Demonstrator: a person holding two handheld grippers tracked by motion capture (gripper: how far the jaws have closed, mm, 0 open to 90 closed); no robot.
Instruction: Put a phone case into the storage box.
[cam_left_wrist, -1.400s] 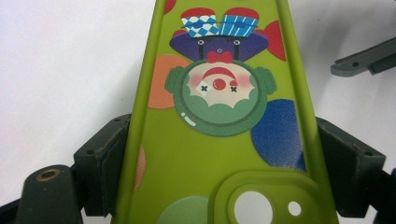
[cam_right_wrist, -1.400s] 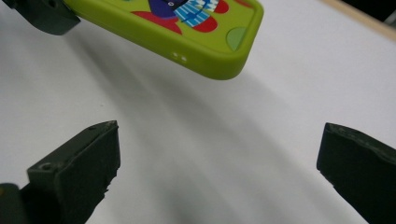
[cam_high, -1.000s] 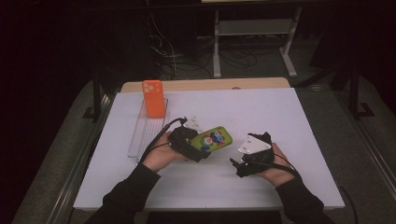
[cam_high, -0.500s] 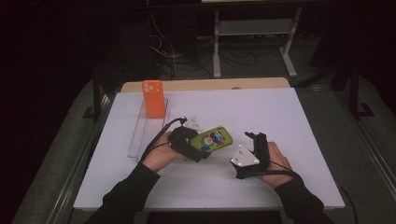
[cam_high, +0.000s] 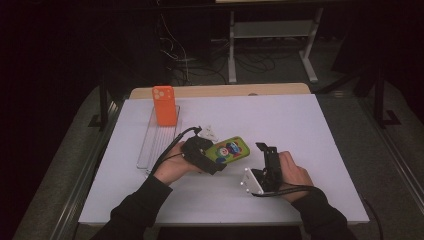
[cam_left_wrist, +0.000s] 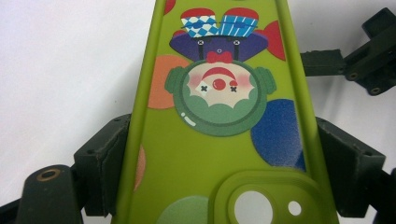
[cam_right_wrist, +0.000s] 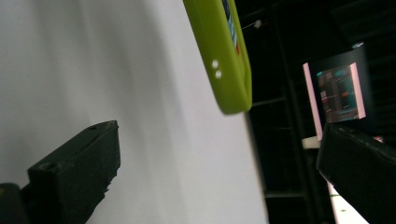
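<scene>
Two tools work over the white surface (cam_high: 300, 130). The left tool (cam_high: 212, 159) clamps a green phone case (cam_high: 229, 150) by its long edges, camera cutout nearest the jaws, holding it just above the surface. The right tool (cam_high: 266, 151) sits just beside the case's far end, jaws spread apart and gripping nothing. An orange phone case (cam_high: 164, 105) stands upright in a clear rack (cam_high: 155, 145), well apart.

Left gripper (cam_high: 212, 159) clamped, jaws wide, pointing right; right gripper (cam_high: 266, 148) tipped on side, jaws apart, empty.
</scene>
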